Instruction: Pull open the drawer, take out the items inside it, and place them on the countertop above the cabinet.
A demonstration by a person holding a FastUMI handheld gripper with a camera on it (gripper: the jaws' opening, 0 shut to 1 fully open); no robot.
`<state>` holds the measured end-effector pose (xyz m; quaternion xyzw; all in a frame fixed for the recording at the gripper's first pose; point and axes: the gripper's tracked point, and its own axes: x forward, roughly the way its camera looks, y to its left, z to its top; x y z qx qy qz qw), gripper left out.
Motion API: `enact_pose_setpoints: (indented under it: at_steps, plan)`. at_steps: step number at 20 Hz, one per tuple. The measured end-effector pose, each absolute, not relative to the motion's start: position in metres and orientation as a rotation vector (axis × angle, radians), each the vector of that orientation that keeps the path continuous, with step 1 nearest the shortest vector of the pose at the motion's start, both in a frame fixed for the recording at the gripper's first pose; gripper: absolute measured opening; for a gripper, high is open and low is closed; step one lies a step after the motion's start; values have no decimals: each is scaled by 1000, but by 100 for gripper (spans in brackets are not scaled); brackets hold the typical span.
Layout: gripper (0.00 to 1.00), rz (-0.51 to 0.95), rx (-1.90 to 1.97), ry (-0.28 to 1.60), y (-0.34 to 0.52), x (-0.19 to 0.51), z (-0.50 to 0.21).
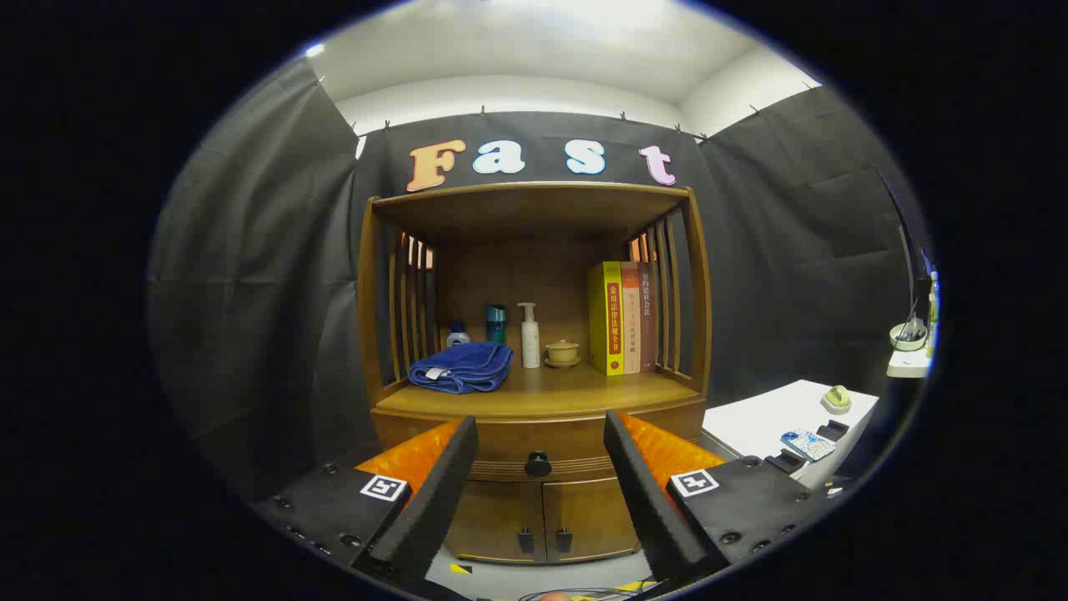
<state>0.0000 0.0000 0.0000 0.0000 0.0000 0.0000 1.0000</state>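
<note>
Gripper view: my gripper [541,434] hangs with fingers spread apart, holding nothing. Low in the frame's centre, between them, the drawer [538,455] sits closed, its knob [537,463] untouched. I judge everything remains: pulling, emptying, loading the countertop [576,392].

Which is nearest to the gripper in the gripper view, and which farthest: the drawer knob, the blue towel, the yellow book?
The gripper is open.
1. Drawer knob: between the fingers, ahead.
2. Blue towel: front left of the countertop.
3. Yellow book: farther back, right.
</note>
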Motion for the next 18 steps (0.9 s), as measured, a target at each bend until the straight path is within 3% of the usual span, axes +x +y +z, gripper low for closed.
enact_pose_setpoints:
  at_steps: [18]
  plan:
    - [99,2,-12,-4,2,-1,0]
